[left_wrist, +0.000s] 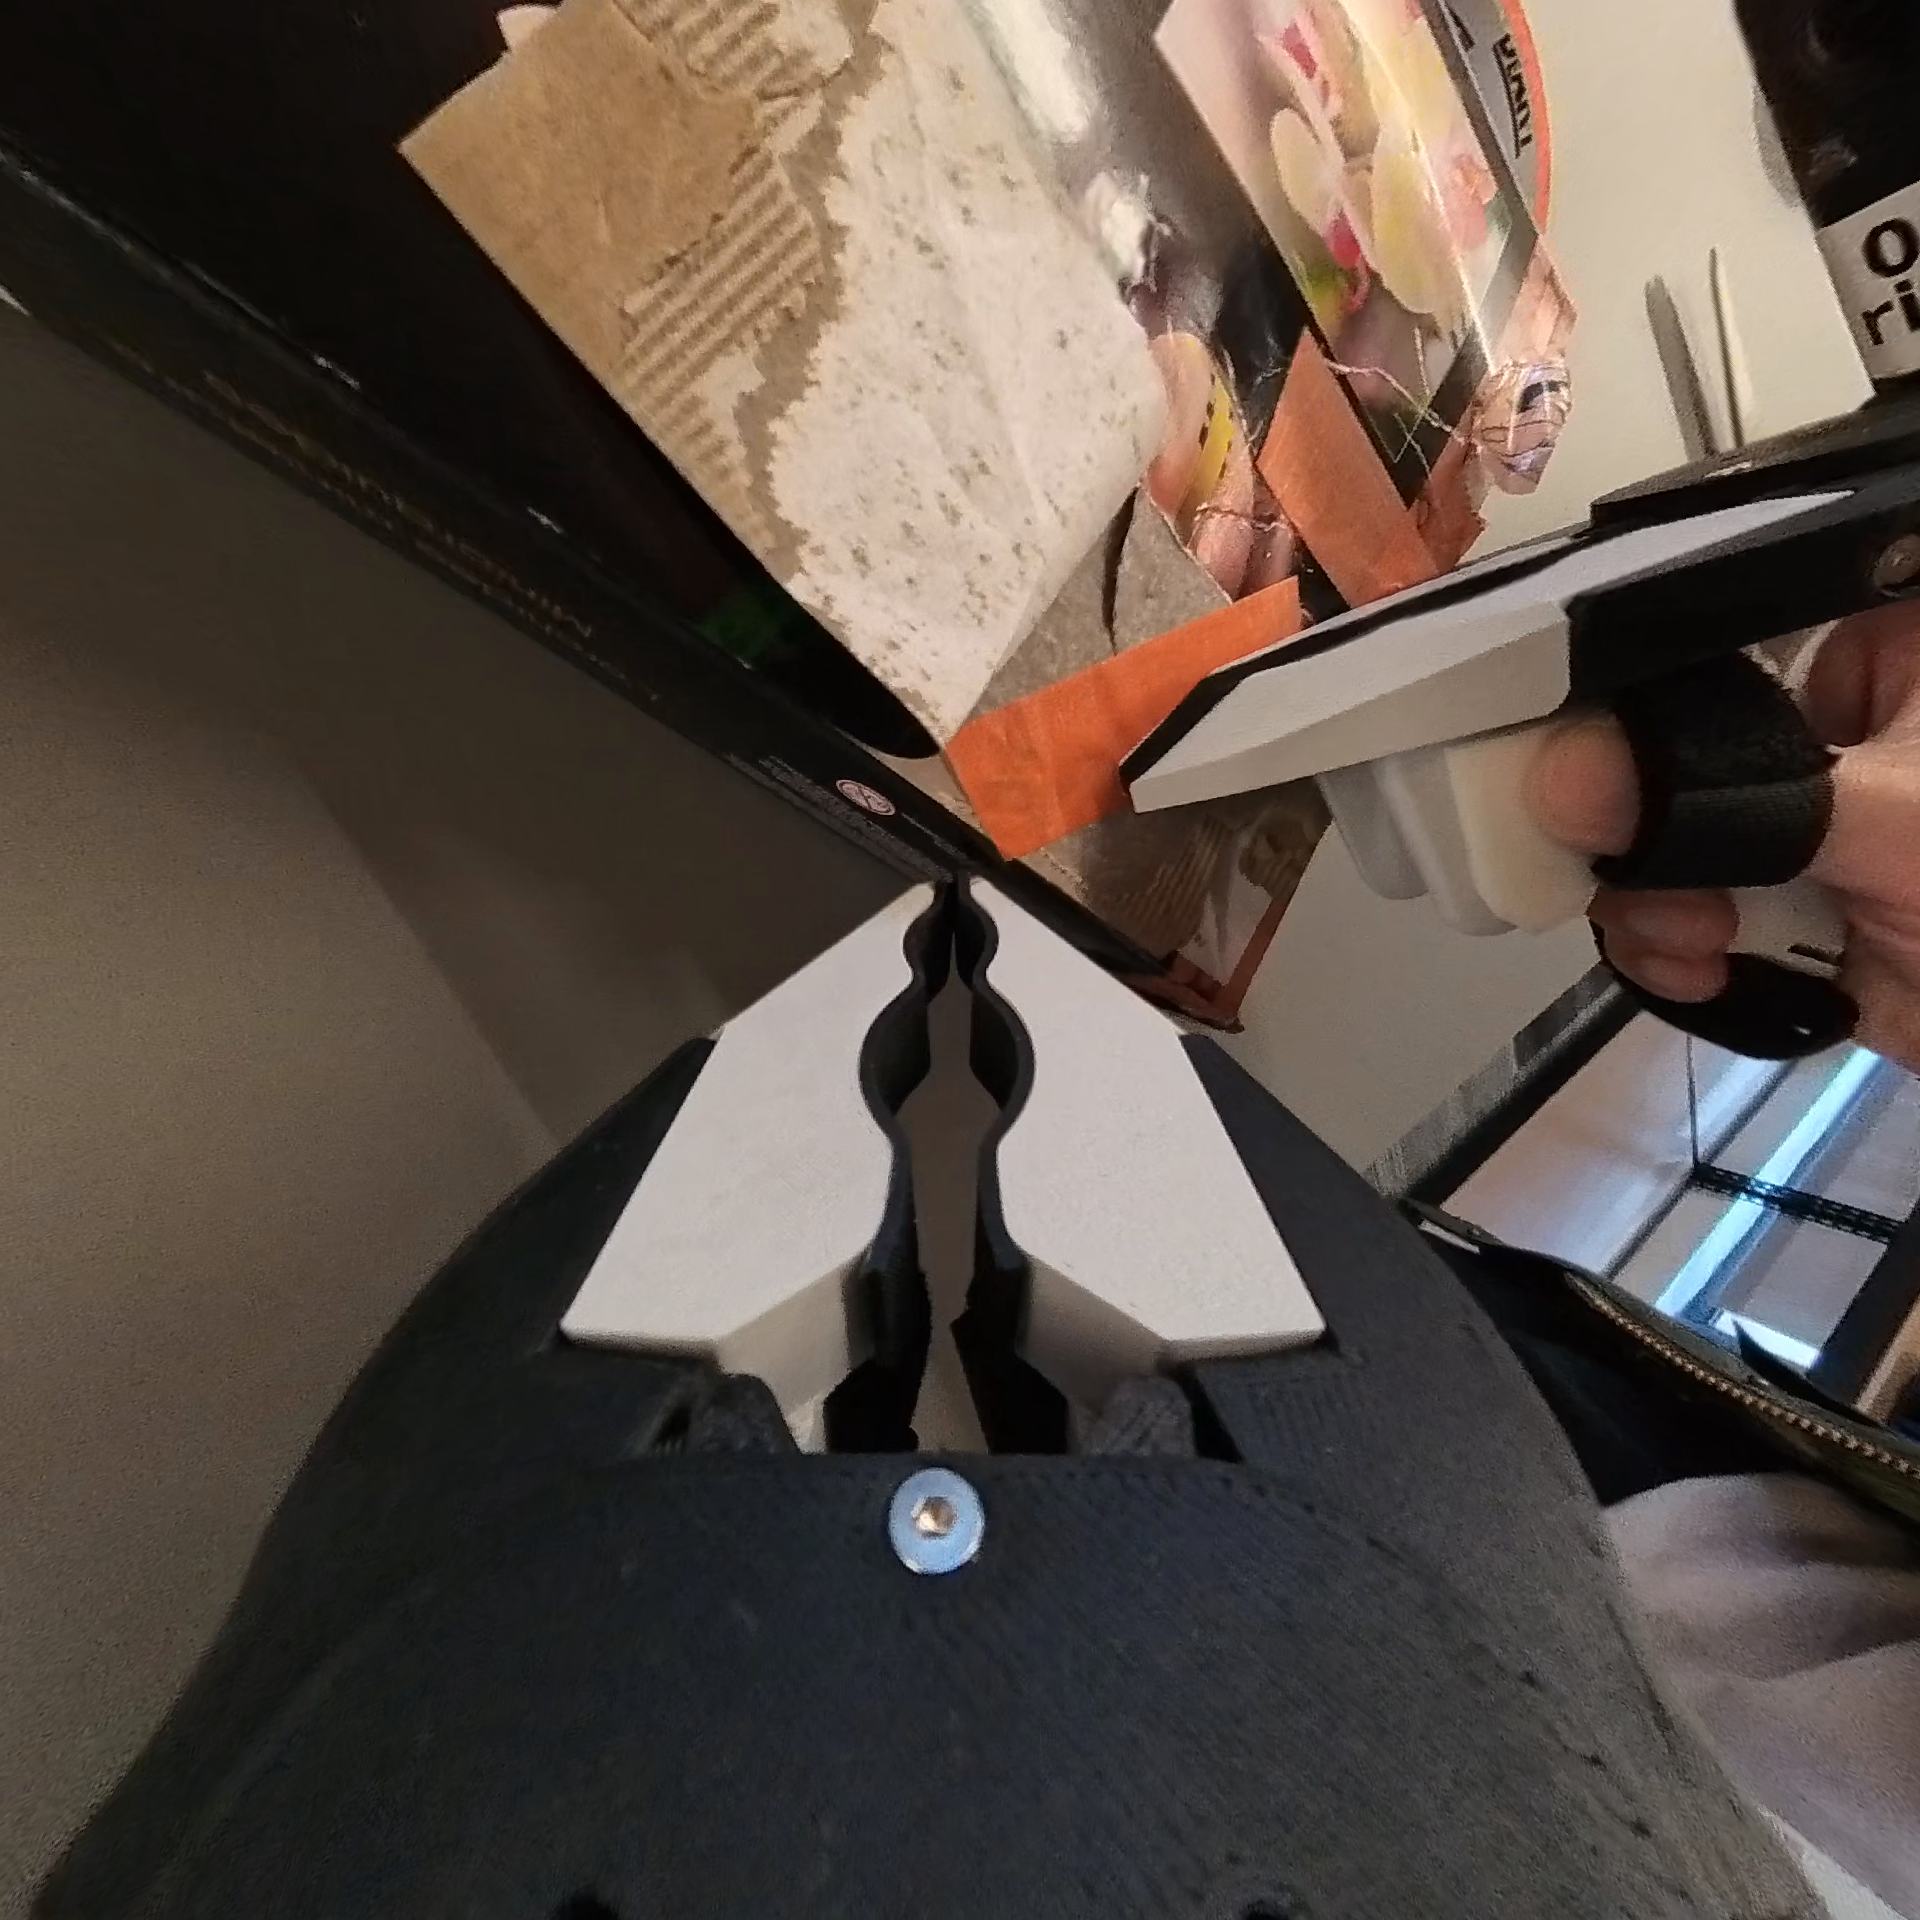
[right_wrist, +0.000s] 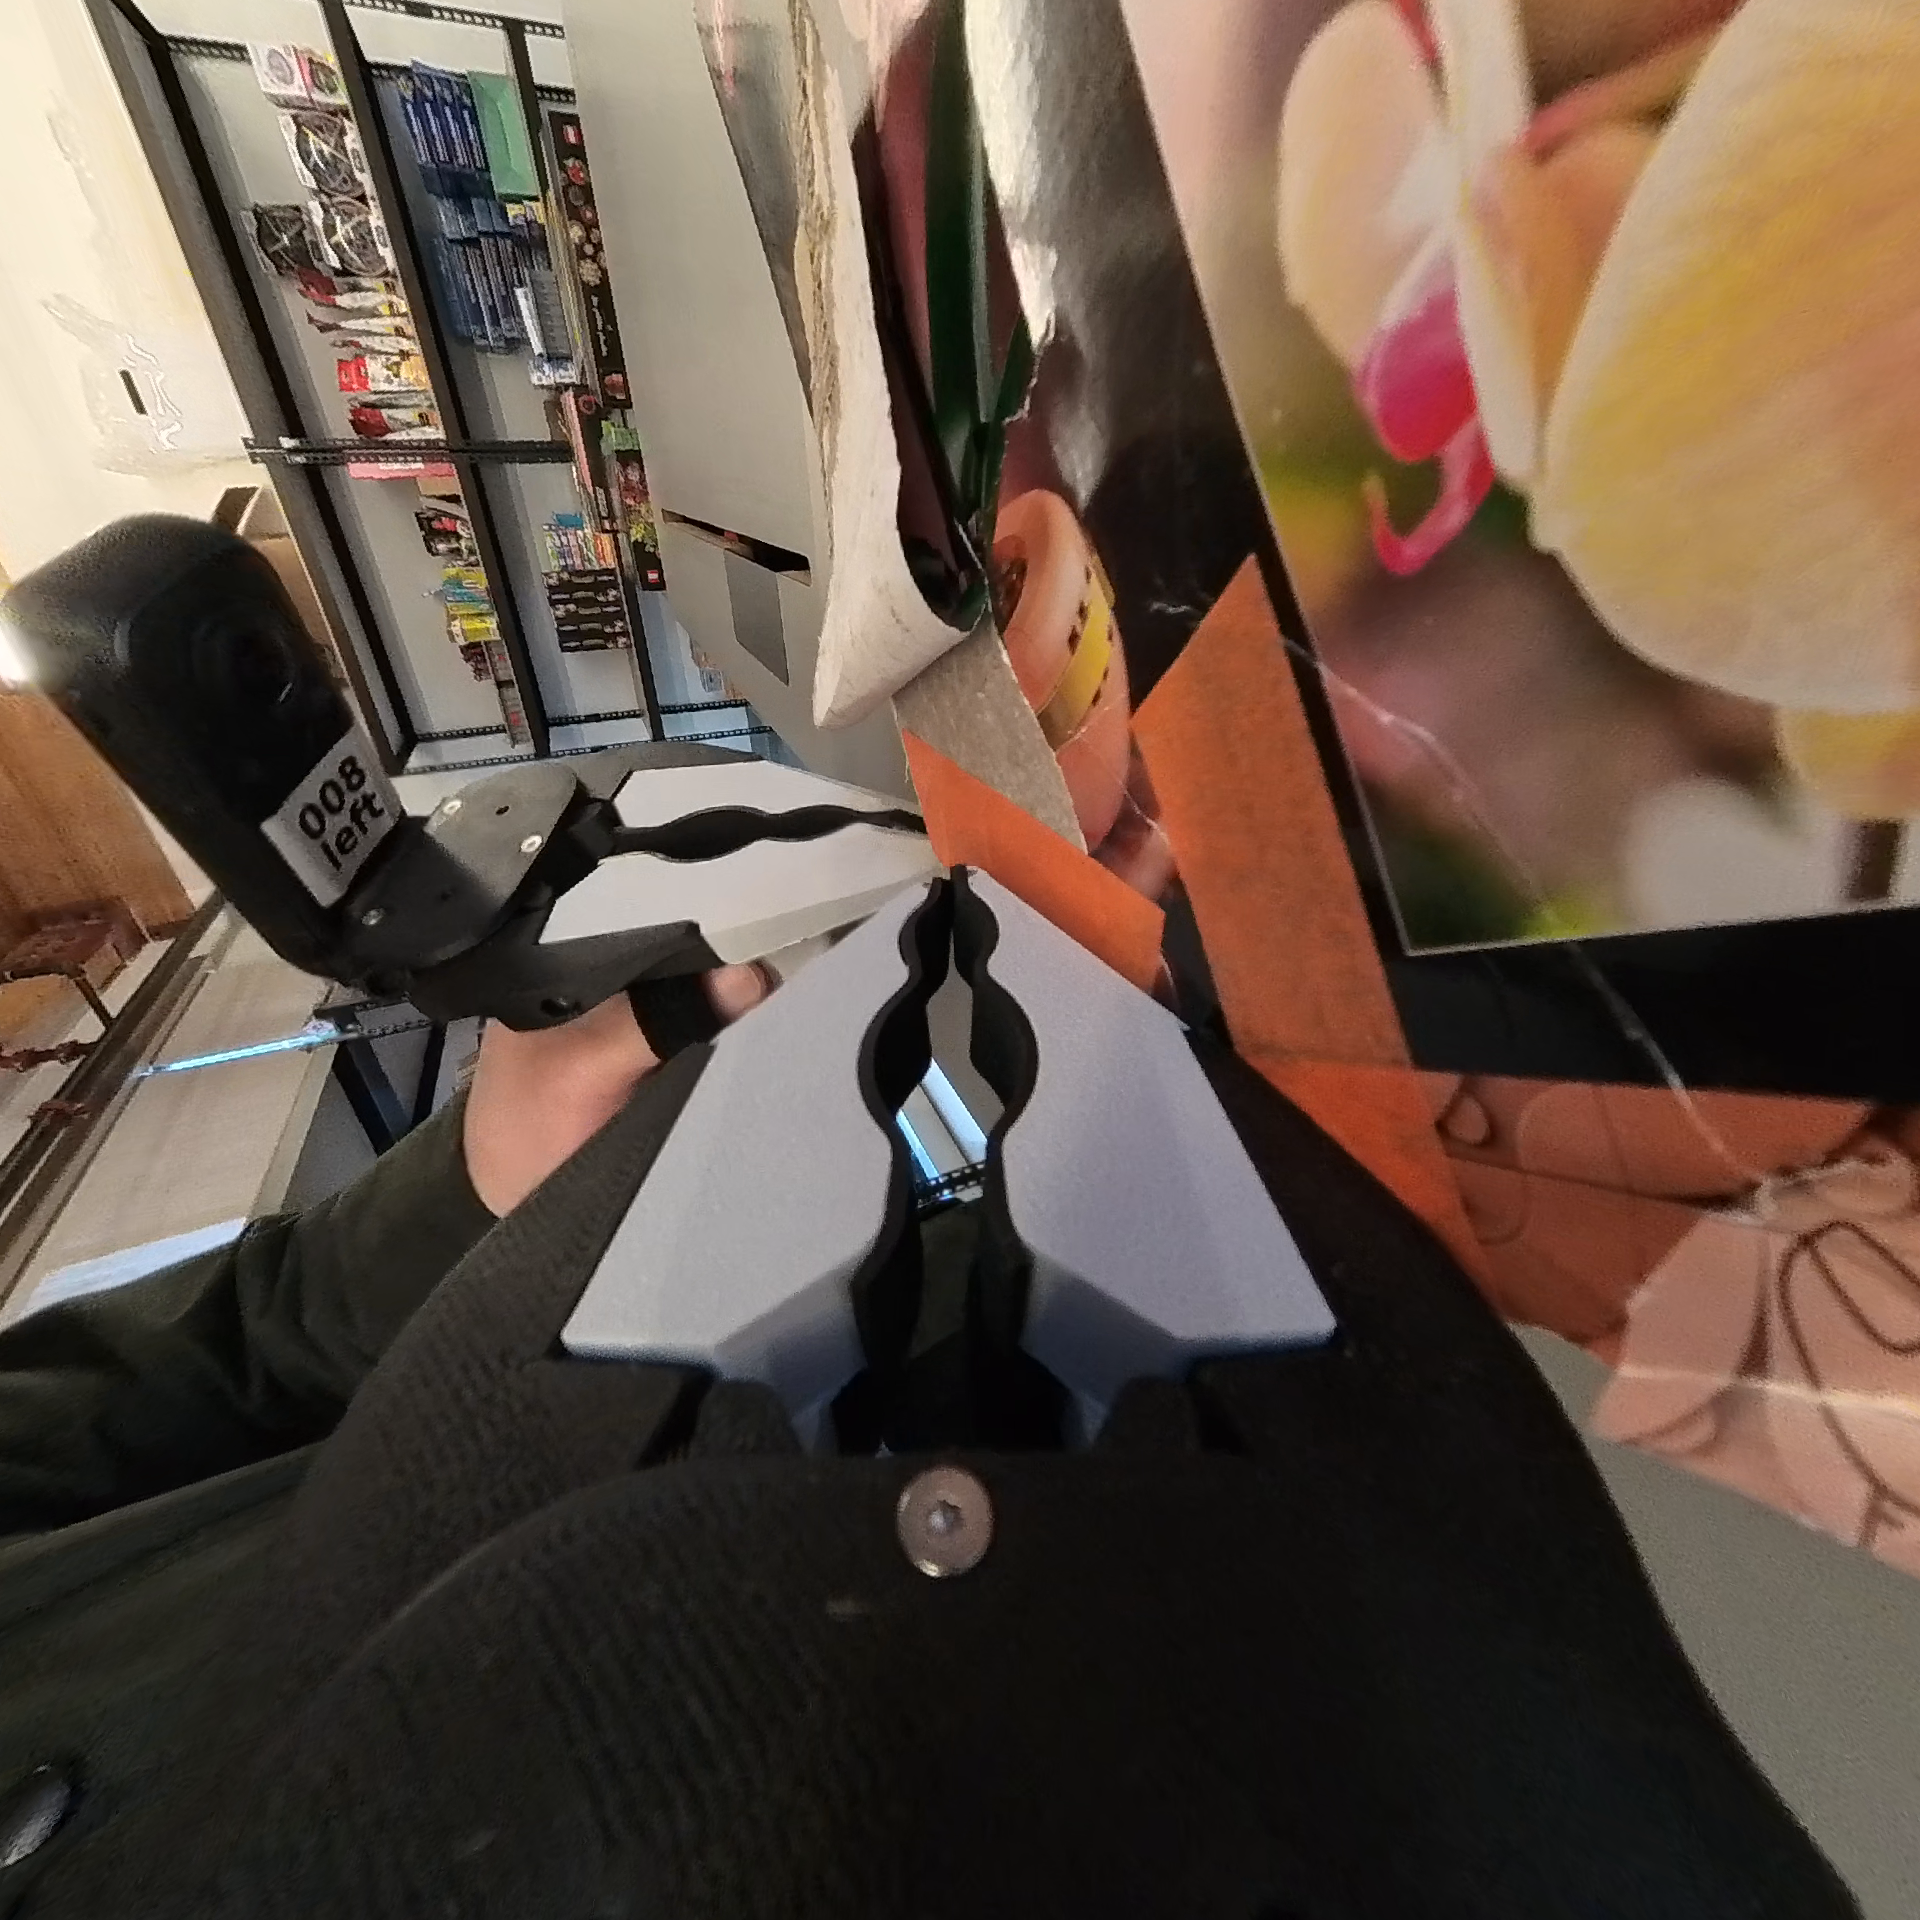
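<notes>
Pinching box: a large flat printed box (left_wrist: 935, 364), flower picture on one face, torn bare cardboard on another, held up off any surface between two hand-held grippers.
Box's lie: long black edge running diagonally, upper left to lower right, across the left wrist view; box dead ahead of both sets of fingertips and touching them.
Shelves: black metal shelves (right_wrist: 457, 312) of packaged goods, well behind, seen from the right wrist view.
Left gripper (left_wrist: 951, 899): clenched, tips nipped onto the black edge near the corner.
Right gripper (right_wrist: 951, 883): clenched too, tips meeting on the orange flap (left_wrist: 1049, 769) just beside that same corner.
Nearness: both grippers at one corner, close together, coming in from different sides; neither clearly nearer.
Hand (left_wrist: 1662, 831): wrapped round the right gripper's white handle, a black strap over the fingers.
</notes>
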